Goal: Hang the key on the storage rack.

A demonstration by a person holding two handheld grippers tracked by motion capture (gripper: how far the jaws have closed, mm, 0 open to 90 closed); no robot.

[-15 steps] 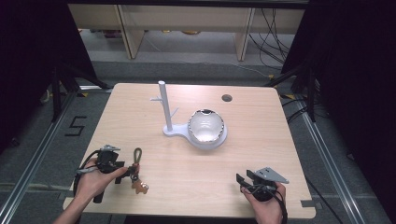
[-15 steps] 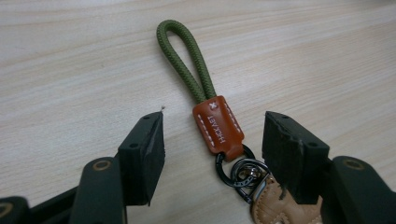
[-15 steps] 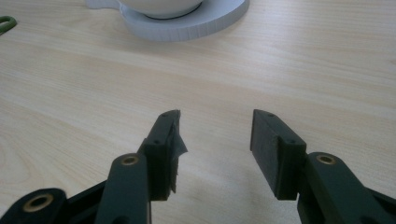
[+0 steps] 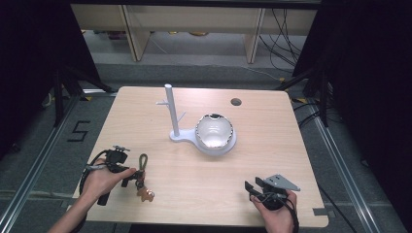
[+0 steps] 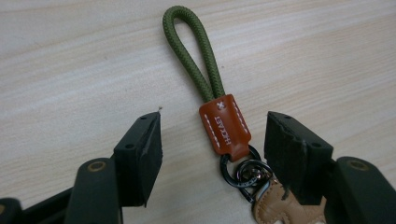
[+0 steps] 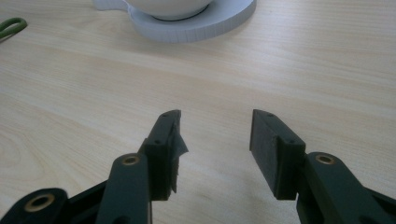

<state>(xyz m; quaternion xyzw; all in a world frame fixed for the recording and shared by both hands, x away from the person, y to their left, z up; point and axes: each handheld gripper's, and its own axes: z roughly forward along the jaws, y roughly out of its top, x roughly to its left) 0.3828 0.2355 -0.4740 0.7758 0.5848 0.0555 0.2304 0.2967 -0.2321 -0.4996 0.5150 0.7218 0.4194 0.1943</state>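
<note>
A keychain (image 5: pixel 224 126) lies flat on the wooden table, with an olive rope loop (image 5: pixel 191 60), an orange stitched leather tab, dark metal rings (image 5: pixel 243 170) and a tan leather piece (image 5: pixel 280 210). My left gripper (image 5: pixel 215 135) is open, one jaw on each side of the orange tab, neither visibly touching it. In the high view the keychain (image 4: pixel 142 170) and left gripper (image 4: pixel 133 175) sit near the front left edge. My right gripper (image 4: pixel 249 189) is open at the front right with nothing between its jaws (image 6: pixel 215 126).
A white stand (image 4: pixel 171 114) with a post and small pegs rises mid-table. A shiny white bowl (image 4: pixel 214 132) rests on its round base (image 6: pixel 196 23). A cable hole (image 4: pixel 236 102) lies at the back right. Bare wood separates the two grippers.
</note>
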